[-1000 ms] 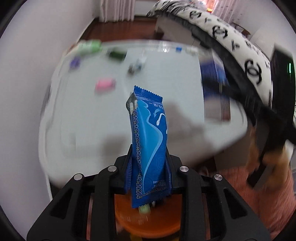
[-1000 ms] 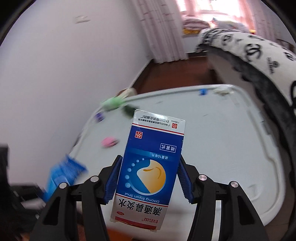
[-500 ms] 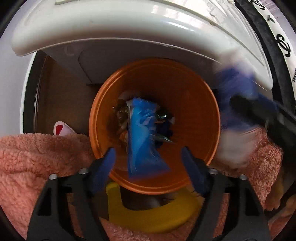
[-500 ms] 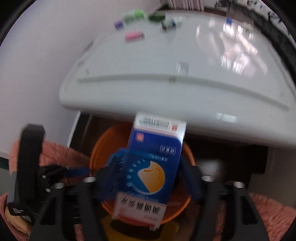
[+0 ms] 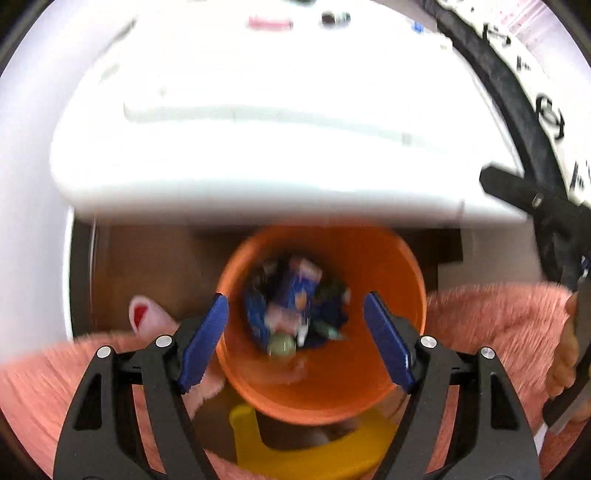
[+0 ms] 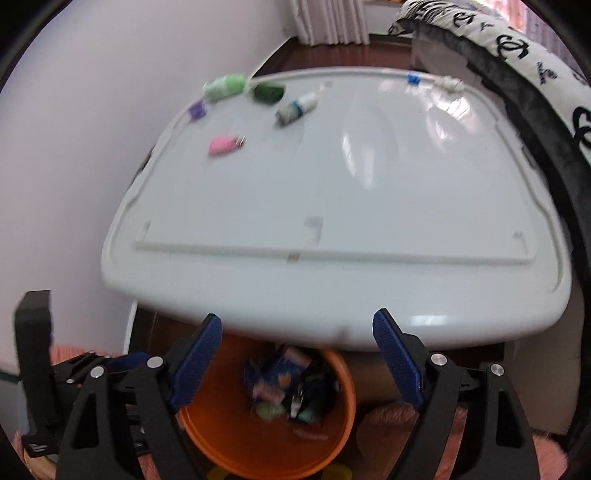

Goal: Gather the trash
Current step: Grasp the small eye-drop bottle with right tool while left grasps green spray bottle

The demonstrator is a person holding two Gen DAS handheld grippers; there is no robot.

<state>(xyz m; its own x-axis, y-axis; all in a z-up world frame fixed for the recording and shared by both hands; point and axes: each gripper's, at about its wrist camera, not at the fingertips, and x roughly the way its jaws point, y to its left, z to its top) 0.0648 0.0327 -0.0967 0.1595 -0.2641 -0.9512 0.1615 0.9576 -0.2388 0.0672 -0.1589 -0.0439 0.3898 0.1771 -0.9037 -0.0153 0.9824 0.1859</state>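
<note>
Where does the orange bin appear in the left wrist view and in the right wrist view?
Left wrist: the orange bin sits at lower centre, under the white table edge.
Right wrist: the bin sits at bottom centre, partly cut off.
Shared landmark: the pink item on the table.

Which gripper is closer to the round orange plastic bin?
Left. The left gripper hangs open right above the round orange plastic bin; the right gripper, open too, sits farther back.

Home bedroom, patterned bed cover (image 6: pixel 517 44), window curtains (image 6: pixel 328 22), white folding table (image 6: pixel 369 177), wooden floor (image 6: pixel 332 55)
</note>
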